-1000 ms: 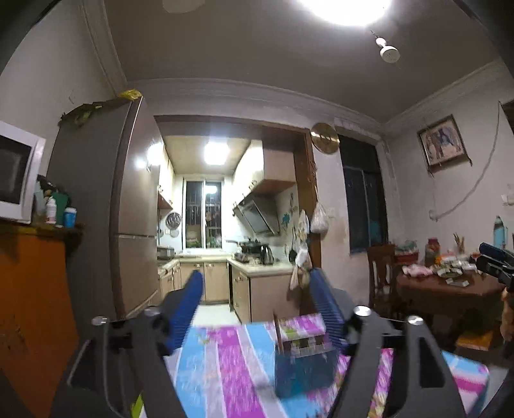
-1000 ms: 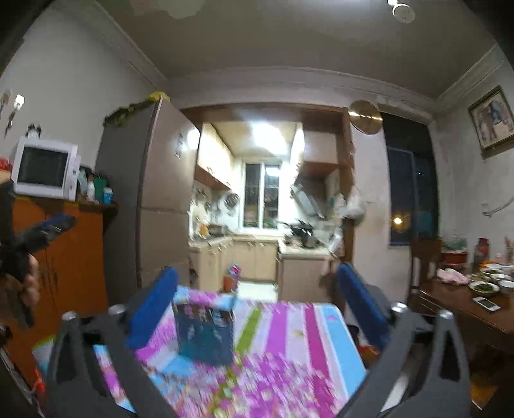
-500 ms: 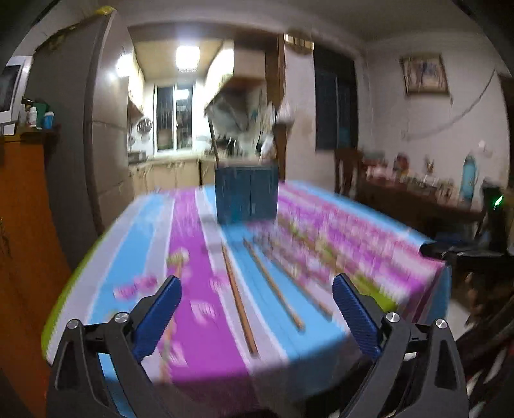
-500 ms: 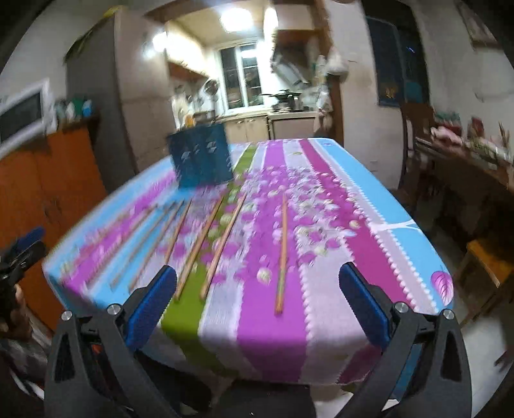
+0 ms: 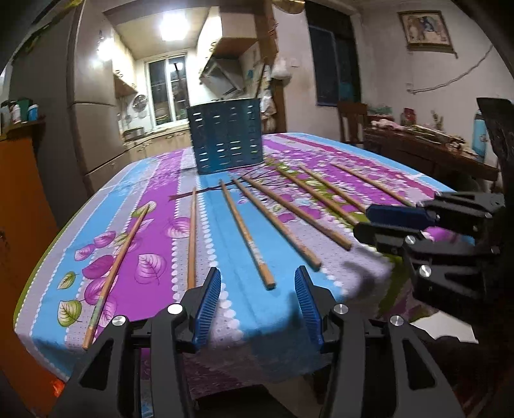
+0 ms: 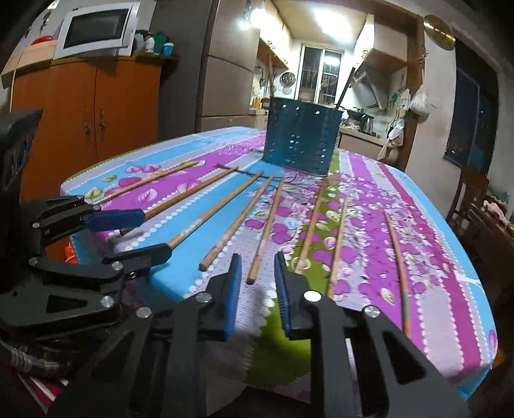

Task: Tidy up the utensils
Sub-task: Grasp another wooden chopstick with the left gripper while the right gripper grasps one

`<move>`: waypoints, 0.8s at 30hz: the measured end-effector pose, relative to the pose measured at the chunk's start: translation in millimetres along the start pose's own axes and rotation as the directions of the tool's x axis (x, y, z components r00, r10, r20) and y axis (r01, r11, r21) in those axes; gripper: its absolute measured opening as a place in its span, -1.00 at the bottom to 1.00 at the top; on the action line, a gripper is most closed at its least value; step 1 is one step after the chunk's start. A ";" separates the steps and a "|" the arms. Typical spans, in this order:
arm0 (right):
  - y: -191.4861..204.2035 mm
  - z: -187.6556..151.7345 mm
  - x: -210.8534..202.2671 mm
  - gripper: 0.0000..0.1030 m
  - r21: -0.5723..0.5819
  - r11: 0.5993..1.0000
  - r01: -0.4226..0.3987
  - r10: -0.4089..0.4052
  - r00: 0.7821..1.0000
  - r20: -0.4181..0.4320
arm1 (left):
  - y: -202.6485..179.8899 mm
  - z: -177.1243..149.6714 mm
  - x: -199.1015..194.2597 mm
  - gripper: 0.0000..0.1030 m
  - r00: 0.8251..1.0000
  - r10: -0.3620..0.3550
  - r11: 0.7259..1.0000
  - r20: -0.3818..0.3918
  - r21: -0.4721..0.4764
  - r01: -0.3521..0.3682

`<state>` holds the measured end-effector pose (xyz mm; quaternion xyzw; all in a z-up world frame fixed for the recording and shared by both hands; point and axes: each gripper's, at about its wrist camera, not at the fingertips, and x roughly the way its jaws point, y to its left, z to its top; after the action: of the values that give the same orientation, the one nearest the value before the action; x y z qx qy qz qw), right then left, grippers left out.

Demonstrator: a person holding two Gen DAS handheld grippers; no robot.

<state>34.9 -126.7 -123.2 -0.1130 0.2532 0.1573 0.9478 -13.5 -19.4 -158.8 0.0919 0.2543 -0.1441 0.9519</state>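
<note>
Eight chopsticks (image 6: 266, 225) on table; one holder (image 6: 302, 141).

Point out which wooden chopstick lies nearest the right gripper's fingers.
The wooden chopstick fifth from the left: its near end sits just ahead of the open right gripper, between the fingers.

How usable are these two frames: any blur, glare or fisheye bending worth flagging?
Left wrist view: wooden chopsticks sharp; ceiling lamp blown out; cloth blurred near the right gripper. Right wrist view: kitchen lights glare; striped tablecloth edge bows; blue slotted holder leans.

both wrist cams low at table (image 5: 154, 225) near edge, facing holder (image 5: 226, 136), views overlap
</note>
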 end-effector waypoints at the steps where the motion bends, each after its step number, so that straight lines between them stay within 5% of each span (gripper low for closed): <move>1: 1.9 -0.3 2.2 -0.66 -0.004 1.000 0.006 -0.006 1.000 -0.006 | 0.5 0.0 2.5 -0.07 1.000 0.021 1.000 -0.002 -0.004 -0.021; 6: 1.3 -1.9 9.7 -0.67 0.005 1.000 0.015 -0.014 0.999 -0.036 | -4.9 -1.2 5.9 -0.28 1.000 0.023 1.000 -0.003 0.013 -0.023; 24: 1.1 -7.5 17.9 -0.80 0.062 0.998 0.018 -0.014 0.999 -0.052 | -6.3 -3.2 11.6 -0.55 0.999 0.025 1.000 0.020 0.006 -0.025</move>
<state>45.9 -123.6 -138.9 -0.0895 0.2814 0.1388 0.9453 -7.3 -27.2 -168.1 0.0966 0.2430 -0.1338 0.9559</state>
